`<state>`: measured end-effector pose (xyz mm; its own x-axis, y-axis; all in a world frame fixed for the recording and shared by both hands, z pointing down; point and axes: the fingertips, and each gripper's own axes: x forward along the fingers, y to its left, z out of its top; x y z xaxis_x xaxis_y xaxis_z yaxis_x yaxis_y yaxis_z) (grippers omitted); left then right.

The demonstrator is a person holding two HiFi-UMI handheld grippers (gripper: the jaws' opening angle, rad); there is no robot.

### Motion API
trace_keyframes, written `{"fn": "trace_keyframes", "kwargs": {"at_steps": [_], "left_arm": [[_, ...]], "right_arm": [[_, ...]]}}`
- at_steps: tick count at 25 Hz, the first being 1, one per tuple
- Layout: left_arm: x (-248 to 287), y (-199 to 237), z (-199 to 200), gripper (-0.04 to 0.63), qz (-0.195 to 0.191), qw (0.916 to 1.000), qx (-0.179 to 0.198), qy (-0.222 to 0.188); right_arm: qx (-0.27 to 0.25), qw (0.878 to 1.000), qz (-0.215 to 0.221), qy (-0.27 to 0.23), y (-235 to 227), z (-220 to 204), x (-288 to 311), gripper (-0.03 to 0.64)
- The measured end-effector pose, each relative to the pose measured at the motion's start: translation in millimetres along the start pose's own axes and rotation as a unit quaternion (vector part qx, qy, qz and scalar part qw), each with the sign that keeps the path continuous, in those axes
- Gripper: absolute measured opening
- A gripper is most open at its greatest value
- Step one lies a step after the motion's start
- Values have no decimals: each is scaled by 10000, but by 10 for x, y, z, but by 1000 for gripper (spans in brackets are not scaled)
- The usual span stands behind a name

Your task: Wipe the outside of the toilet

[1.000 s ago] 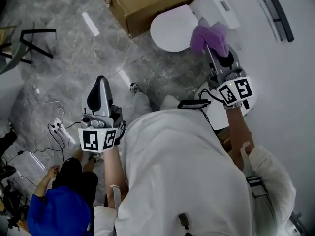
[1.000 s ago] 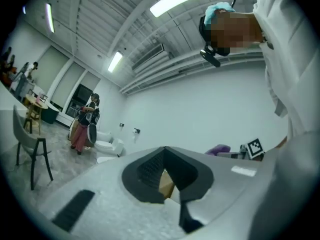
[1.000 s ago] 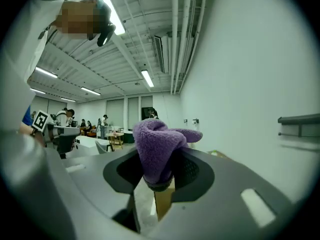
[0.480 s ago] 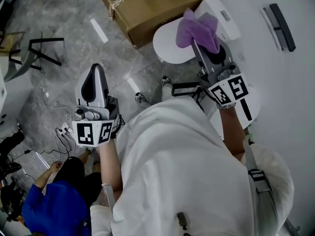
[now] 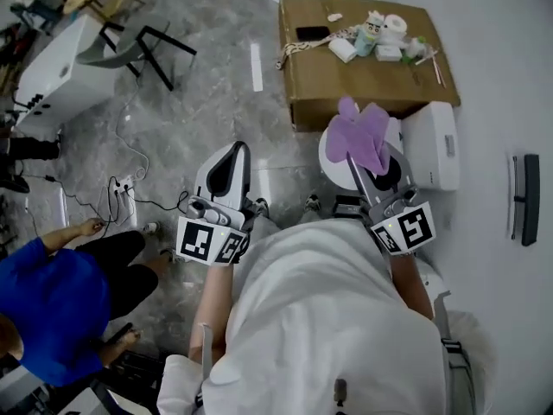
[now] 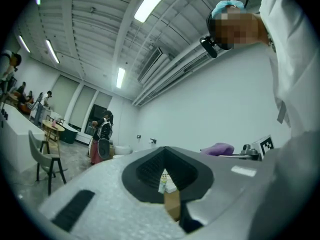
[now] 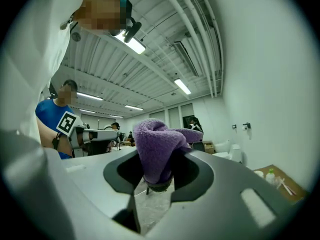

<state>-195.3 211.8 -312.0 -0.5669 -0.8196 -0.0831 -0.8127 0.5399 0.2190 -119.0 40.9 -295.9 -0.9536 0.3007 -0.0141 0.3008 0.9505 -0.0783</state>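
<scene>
Purple cloth is pinched tight between the fingers of the right gripper, toilet below them. Fingers of the left gripper press together, empty.

**Clutter lying around the floor**

A cardboard box is carrying a phone, bottles and a paper roll. A person in blue is crouching or sitting near a power strip. A chair is standing beside a white counter.

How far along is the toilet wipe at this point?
Done: the purple cloth is picked up; no wiped area can be told. In hand: the right gripper is shut on the cloth, held over the toilet, seemingly not touching it. The left gripper is shut and empty. Left: apparently the whole outside wipe.
</scene>
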Motion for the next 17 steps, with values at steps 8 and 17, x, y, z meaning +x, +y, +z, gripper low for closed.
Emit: {"fn": "trace_keyframes", "kwargs": {"at_steps": [8,17], "left_arm": [[-285,-5,-293,5,932,9956,-17,-133],[-917,87,-100,5,1742,9844,162,-199]], "right_arm": [[237,9934,1086,300,18,-308,218,138],[143,9866,1607,248,358,-186,402,138]]}}
